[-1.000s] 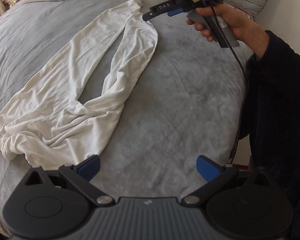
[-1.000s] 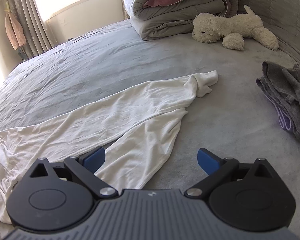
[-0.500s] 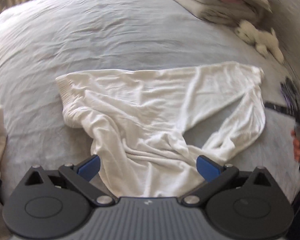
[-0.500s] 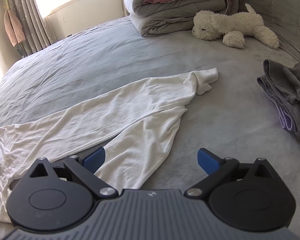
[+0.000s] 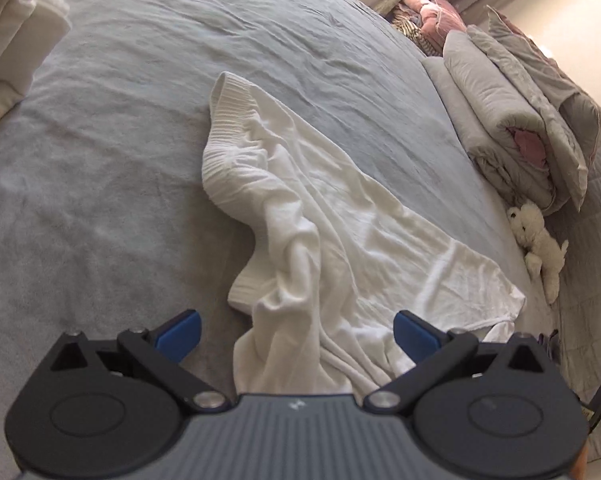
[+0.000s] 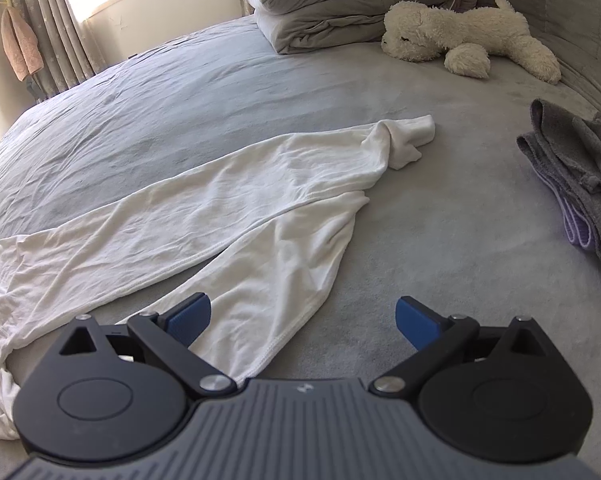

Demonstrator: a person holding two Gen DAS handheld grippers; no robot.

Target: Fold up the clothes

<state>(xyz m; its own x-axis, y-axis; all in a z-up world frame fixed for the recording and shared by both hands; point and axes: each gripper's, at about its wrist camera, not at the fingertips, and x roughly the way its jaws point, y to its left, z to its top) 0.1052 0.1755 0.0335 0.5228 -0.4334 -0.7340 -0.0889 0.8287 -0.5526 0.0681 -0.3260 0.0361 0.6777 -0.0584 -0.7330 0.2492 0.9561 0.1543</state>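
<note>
We hover both tools over white trousers [image 6: 228, 216] lying unfolded and rumpled across the grey bed [image 6: 440, 240]; the left gripper [image 5: 296, 330] gapes above the bunched waistband end, the right gripper [image 6: 303, 318] spread wide over a leg hem, neither holding cloth; we judge a pinch here could catch one layer only, or the bedcover beneath, dragging the legs askew.

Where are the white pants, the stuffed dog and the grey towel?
white pants [image 6: 220, 208]: right wrist view, on the upper leg's middle.
stuffed dog [image 6: 460, 28]: right wrist view, on its body.
grey towel [image 6: 580, 160]: right wrist view, on the crumpled top fold.
</note>
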